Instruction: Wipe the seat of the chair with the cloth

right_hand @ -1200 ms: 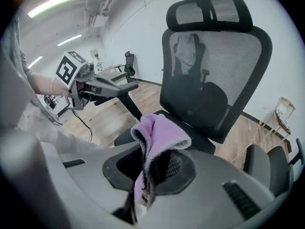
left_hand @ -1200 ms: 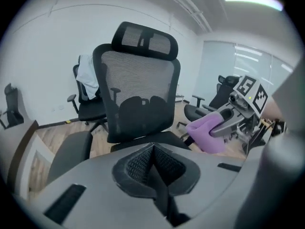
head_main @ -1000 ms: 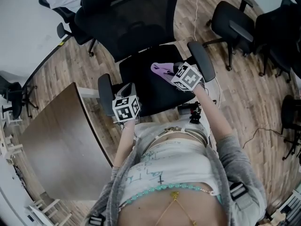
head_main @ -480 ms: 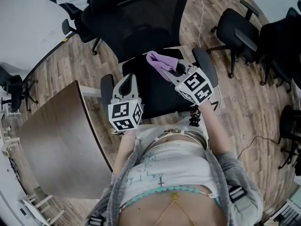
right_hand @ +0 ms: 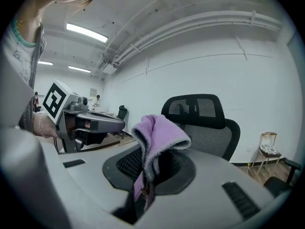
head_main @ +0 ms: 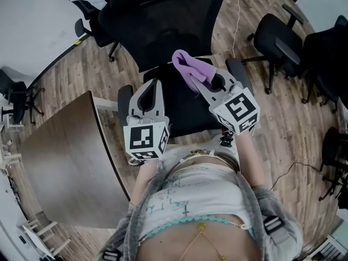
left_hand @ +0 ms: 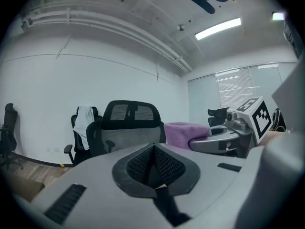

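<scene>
Both tools have come up toward the head camera over the last second, and their marker cubes look bigger now. Left tool (head_main: pixel 150 88): jaws together, nothing between them, hanging over the seat's left edge beside the armrest (head_main: pixel 125 99). Right tool (head_main: pixel 202 83): clamped on the purple cloth (head_main: pixel 190 67), which bunches up just past its tip. A second ago the cloth sat low against the chair seat (head_main: pixel 179 113). Now it's raised off it, ahead of the right tool toward the mesh backrest (head_main: pixel 163 20). Both gripper views look level at the backrest, not down at the seat. Likely no wiping contact now, so a stroke has ended or it's a reposition. The cloth has to go back down to continue. Brown table (head_main: pixel 65 162) is left of the left tool and a spare office chair (head_main: pixel 277 34) is right of the right tool, neither involved.
</scene>
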The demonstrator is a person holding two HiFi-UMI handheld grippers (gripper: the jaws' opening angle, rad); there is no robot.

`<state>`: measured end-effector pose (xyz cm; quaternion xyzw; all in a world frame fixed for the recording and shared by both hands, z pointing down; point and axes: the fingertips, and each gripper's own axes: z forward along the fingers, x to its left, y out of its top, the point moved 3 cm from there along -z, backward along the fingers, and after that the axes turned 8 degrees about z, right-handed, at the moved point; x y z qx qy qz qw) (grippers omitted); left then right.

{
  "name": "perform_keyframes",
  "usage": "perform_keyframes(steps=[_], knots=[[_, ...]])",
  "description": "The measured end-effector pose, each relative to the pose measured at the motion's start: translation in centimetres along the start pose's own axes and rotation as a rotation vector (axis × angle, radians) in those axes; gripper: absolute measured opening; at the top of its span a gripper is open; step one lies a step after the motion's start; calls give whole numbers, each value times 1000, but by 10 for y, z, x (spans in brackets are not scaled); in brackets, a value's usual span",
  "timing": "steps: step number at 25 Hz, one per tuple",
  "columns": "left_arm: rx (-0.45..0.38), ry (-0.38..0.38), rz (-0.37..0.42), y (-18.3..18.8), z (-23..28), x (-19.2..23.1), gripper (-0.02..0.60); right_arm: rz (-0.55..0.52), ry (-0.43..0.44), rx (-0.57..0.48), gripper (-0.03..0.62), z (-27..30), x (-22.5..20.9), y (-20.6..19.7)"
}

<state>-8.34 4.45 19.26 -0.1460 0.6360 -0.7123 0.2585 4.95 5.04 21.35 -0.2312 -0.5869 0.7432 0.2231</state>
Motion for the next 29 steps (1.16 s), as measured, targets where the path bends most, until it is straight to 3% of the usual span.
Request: perform_keyframes(steps=[29], knots=[[15, -16, 26, 4, 1, -4, 11, 1, 36, 22, 48, 6, 3, -2]])
